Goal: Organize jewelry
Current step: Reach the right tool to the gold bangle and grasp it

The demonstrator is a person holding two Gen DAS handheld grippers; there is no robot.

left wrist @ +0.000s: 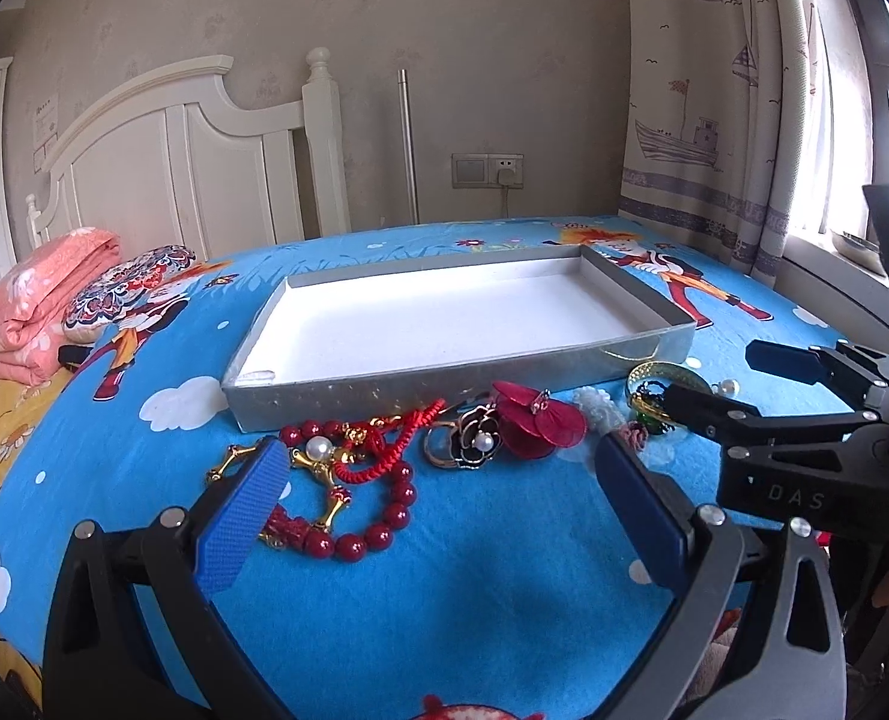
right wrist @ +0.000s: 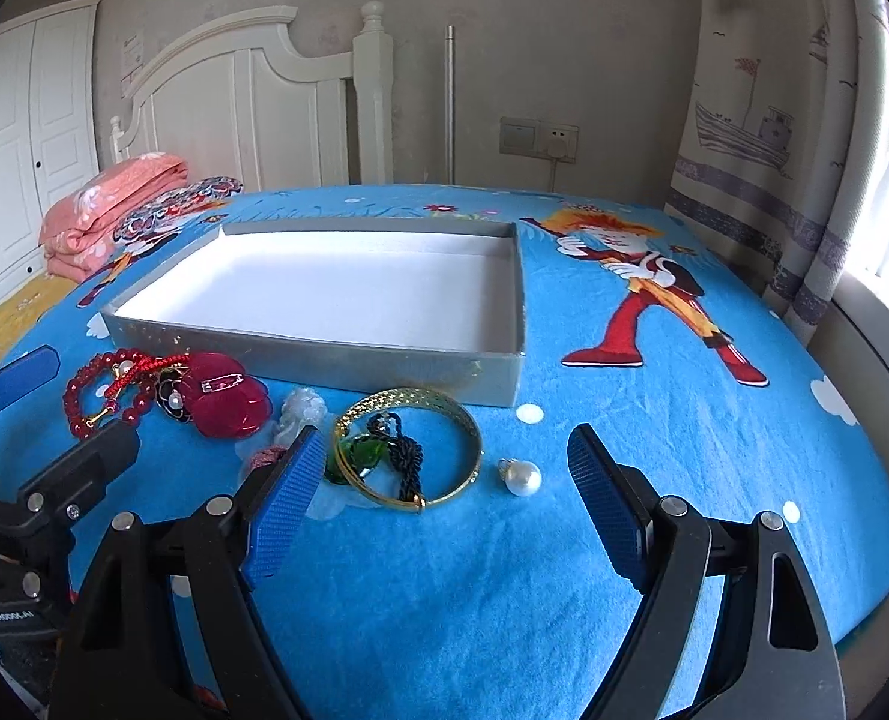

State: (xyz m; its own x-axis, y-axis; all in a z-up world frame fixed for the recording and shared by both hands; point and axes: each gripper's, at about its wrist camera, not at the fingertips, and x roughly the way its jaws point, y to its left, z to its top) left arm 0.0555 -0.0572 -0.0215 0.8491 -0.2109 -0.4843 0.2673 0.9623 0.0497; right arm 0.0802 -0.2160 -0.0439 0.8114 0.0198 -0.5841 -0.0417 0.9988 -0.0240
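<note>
Gold, in the form of a wide patterned metal bangle (right wrist: 411, 450), is lying flat on the blue cartoon-print bedsheet (right wrist: 654, 450), just in front of the near wall of the shallow silver cardboard tray with the white floor (right wrist: 348, 360). A green glass pendant on a dark braided cord (right wrist: 384, 456) is sitting inside the bangle's ring, and a loose white pearl bead (right wrist: 523, 477) is resting just beside it on the right. Nothing is lying in the tray yet.

Straight ahead of the right claw (right wrist: 447, 504) is where the bangle is sitting, slightly toward its left finger, with the pearl also falling between the two blue pads; the jaws are standing wide apart and gripping nothing. That hand is clearly the nearer one.

Further left, a red bead bracelet with gold links and red cord (left wrist: 354, 480), a black flower brooch with a pearl (left wrist: 474, 444) and a red petal-shaped brooch (left wrist: 534, 420) are crowding together, with a pale lumpy piece, possibly a carved charm (left wrist: 594, 405), beside them. Facing this cluster, the left claw (left wrist: 438, 492) is hovering with jaws spread, its left pad overlapping the bracelet in the view; contact is hard to judge.
</note>
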